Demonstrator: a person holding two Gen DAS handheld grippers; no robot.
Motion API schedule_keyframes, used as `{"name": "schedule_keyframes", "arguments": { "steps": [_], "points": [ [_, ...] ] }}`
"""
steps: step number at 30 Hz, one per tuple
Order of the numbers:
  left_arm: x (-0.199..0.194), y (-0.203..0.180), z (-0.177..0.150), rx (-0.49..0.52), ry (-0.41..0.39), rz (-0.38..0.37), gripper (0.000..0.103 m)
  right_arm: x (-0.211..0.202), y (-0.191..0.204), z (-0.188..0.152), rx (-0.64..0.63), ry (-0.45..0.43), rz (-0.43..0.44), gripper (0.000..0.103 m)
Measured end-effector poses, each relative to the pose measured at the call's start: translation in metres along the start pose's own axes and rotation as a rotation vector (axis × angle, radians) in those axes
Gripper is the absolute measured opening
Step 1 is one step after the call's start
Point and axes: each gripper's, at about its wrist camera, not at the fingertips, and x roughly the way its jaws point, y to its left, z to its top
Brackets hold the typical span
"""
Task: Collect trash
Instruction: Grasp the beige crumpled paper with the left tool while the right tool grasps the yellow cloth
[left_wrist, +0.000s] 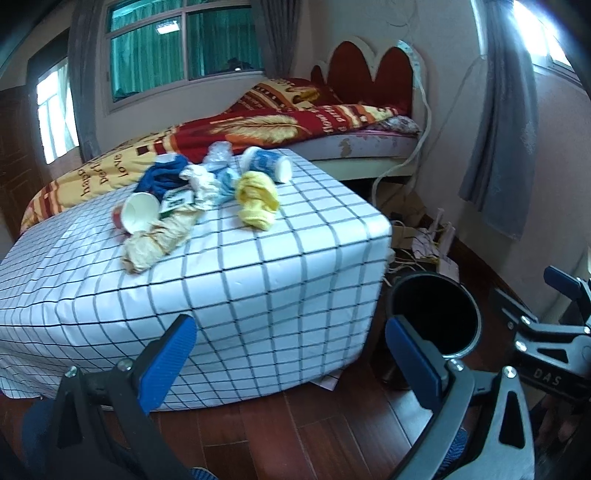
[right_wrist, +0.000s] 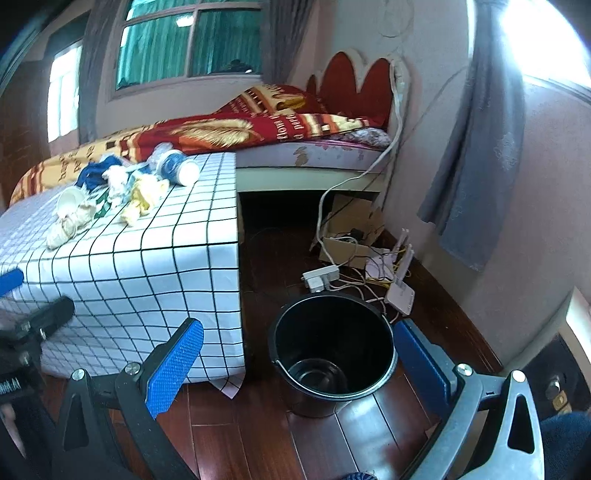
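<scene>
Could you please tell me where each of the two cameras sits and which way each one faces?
Left wrist: on the left gripper, low, facing the grid-patterned white tablecloth with its trash pile; both blue-padded fingers show, open, plus the right gripper at the right edge.
Right wrist: on the right gripper, aimed at the round black plastic bucket on the wood floor; its open fingers show, the left gripper at the left edge.
Shared: tablecloth, bucket, red-and-yellow bed blanket.
</scene>
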Motion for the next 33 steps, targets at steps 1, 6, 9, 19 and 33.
{"name": "schedule_keyframes", "arguments": {
  "steps": [1, 6, 9, 19, 33],
  "points": [
    [0.001, 0.007, 0.002, -0.017, -0.004, 0.015, 0.103, 0.001, 0.003, 0.002, -0.009, -0.001, 0.012, 0.103],
    [0.007, 0.055, 0.012, -0.134, -0.026, 0.019, 0.103, 0.01, 0.029, 0.019, -0.071, -0.03, 0.088, 0.103],
    [0.019, 0.081, 0.018, -0.157, -0.013, 0.062, 0.103, 0.021, 0.05, 0.03, -0.118, -0.005, 0.153, 0.103],
    [0.062, 0.147, 0.031, -0.245, 0.009, 0.149, 0.092, 0.071, 0.12, 0.093, -0.171, -0.026, 0.31, 0.103],
    [0.123, 0.164, 0.052, -0.248, 0.064, 0.131, 0.089, 0.188, 0.186, 0.146, -0.19, 0.099, 0.442, 0.076]
  ]
}}
